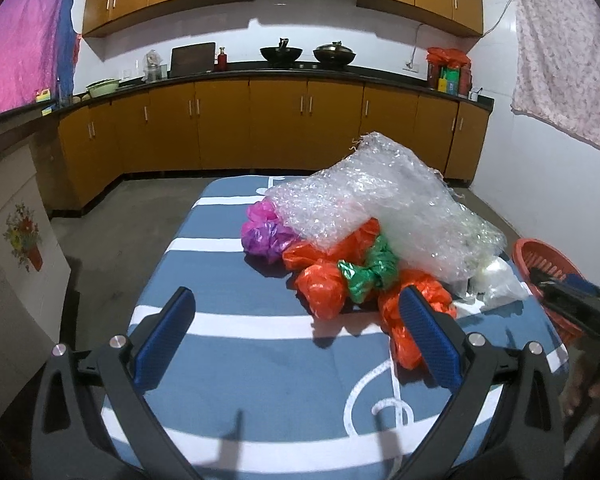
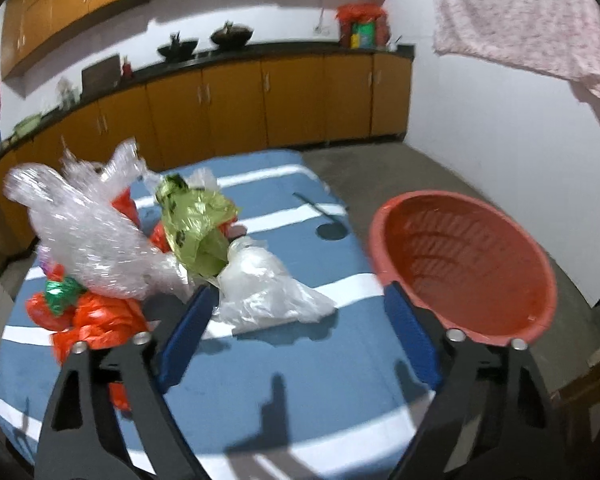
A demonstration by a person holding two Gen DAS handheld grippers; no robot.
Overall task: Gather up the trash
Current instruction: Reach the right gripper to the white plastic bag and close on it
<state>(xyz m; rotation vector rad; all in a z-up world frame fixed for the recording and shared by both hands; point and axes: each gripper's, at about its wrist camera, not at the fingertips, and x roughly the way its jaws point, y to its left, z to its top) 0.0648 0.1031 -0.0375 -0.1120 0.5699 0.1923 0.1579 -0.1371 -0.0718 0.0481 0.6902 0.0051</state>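
- Orange cabinets (image 1: 224, 120) with a dark countertop run behind your table (image 1: 236, 344), which wears a soft blue cloth with white stripes.
- Your trash sits heaped on the far half of the table: a big crinkled sheet of bubble wrap (image 1: 380, 208) lies on top of knotted, glossy plastic bags.
- Under and beside it are orange bags (image 1: 324, 284), a shiny green bag (image 1: 370, 270) and a purple bag (image 1: 262, 232); a limp clear bag (image 2: 268, 292) and an olive-green bag (image 2: 196, 228) lie on the side nearer your basket.
- Your round red plastic basket (image 2: 512, 312), with slotted walls, stands at the table's edge and holds nothing.
- Your left gripper (image 1: 296, 320) has its jaws wide apart, nothing between them.
- Your right gripper (image 2: 300, 312) also gapes, the clear bag just ahead, untouched.
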